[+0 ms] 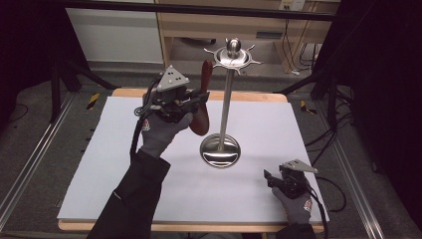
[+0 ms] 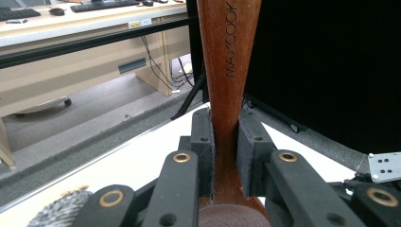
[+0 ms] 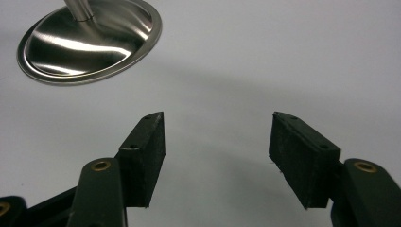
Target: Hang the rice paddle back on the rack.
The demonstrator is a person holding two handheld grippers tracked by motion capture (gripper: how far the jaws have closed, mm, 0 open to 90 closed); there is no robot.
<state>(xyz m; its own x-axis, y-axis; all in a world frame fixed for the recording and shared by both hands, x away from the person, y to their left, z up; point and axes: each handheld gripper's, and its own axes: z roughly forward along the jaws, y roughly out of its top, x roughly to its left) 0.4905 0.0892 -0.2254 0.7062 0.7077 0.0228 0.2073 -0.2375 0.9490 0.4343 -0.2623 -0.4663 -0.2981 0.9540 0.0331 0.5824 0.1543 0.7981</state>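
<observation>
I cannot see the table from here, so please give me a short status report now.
Left gripper shut on wooden utensil, handle upright beside the metal stand. Right gripper open, holding nothing, low over the white table. Stand's hooks carry nothing.

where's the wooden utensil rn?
High view: wooden utensil upright in the left tongs, left of the steel stand, above the white table sheet.

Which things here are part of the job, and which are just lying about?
In the job: wooden spoon, clamped in the left gripper; metal stand with hooks on top.
Lying about: keyboard on the far desk; floor cables.
</observation>
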